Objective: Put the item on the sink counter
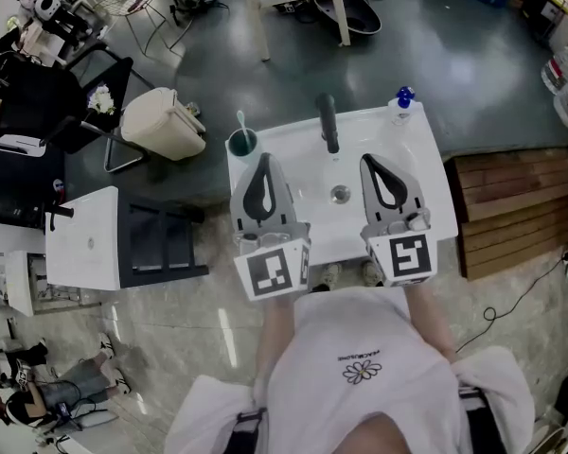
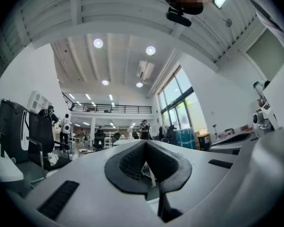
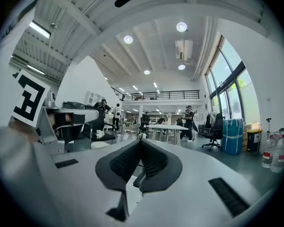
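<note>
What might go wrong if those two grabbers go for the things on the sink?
1. The green cup with the toothbrush stands at the back left corner of the sink; a nudge from the left gripper might tip it off the edge.
2. Both grippers' jaws are shut, so reaching without opening would likely push things, not grab them.
3. The blue-capped bottle stands by the back right corner; the right gripper might topple it.

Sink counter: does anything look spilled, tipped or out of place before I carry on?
Nothing stands out. On the sink counter the green cup stands upright at the left rear corner with a toothbrush in it, the blue-capped bottle upright at the right rear. The left tool and right tool hover shut, empty.
</note>
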`<state>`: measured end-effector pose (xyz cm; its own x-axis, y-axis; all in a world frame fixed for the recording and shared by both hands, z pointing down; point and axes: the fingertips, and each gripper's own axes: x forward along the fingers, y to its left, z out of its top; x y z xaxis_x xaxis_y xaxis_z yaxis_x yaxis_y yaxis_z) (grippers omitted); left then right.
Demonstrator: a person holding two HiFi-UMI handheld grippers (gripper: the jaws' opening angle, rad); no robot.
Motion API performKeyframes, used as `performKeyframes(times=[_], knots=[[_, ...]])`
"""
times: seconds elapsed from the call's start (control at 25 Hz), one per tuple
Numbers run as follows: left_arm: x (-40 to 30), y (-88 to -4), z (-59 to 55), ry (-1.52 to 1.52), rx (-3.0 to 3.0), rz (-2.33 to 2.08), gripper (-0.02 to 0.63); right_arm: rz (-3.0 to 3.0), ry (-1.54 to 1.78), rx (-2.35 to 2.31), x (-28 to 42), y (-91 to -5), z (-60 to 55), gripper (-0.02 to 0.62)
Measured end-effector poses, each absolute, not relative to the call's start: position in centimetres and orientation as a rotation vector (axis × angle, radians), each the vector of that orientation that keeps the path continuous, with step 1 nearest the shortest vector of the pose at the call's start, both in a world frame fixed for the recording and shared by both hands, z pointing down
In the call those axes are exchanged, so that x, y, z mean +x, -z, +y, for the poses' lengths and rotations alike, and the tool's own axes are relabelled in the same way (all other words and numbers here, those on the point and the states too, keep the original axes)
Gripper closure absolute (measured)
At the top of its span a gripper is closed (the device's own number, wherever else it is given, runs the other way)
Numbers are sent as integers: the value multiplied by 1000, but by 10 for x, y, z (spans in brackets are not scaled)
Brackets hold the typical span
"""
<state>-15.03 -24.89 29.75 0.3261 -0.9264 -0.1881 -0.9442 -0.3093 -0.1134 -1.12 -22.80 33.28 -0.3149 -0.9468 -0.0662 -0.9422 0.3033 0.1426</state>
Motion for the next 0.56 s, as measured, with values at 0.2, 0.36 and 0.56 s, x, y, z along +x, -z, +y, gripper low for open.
performKeyframes(times=[0.2, 0.36, 0.56], knots=[[-155, -303, -249, -125, -2402, 1726, 591, -2492, 231, 1791, -15, -342, -226, 583], [-153, -311, -247, -108, -2412, 1718, 591, -2487, 221, 1778, -17, -348, -224, 583], [-155, -315, -247, -102, -2414, 1730, 591, -2493, 231, 1751, -23, -350, -224, 583]])
